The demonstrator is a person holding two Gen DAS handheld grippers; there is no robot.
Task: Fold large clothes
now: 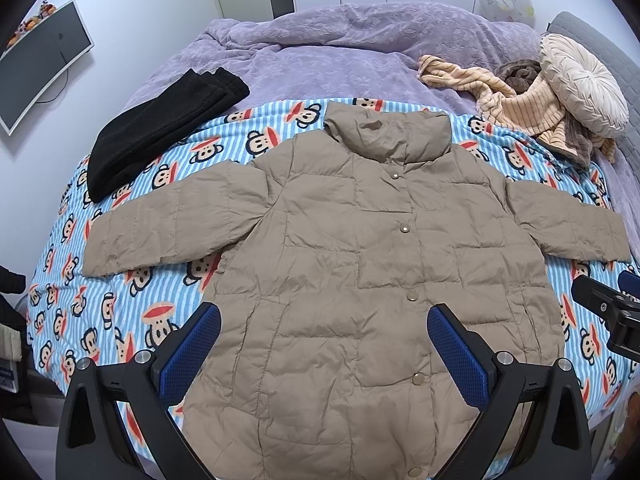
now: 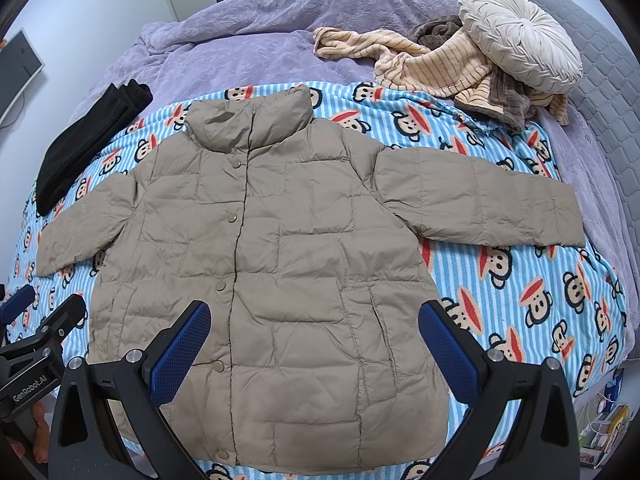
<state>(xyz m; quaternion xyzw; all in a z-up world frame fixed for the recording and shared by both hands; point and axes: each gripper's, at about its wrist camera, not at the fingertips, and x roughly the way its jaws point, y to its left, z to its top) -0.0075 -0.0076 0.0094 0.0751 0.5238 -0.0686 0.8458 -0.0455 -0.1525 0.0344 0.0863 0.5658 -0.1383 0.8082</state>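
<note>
Looking along both tools, we see the tan puffer jacket [image 1: 352, 260] spread flat, front up and snapped shut, on the monkey-print blanket [image 1: 120, 312] that covers the near half of the bed. Its collar points toward 12 o'clock, its hem toward 6 o'clock, and its sleeves stretch out to 9 and 3 o'clock.

Our left tongs [image 1: 324, 356] stand wide apart over the lower part of the jacket, holding nothing. Our right tongs [image 2: 316, 354] are likewise spread wide above the hem area, empty; whether either touches the fabric we cannot tell.

At about 10 o'clock from the jacket lies a folded black garment [image 1: 160, 128], partly on the blanket and partly on the purple duvet [image 1: 320, 48]. At about 2 o'clock a striped beige fleece [image 2: 436, 64] is bunched up, with a round cream cushion [image 2: 520, 32] resting on it.
</note>
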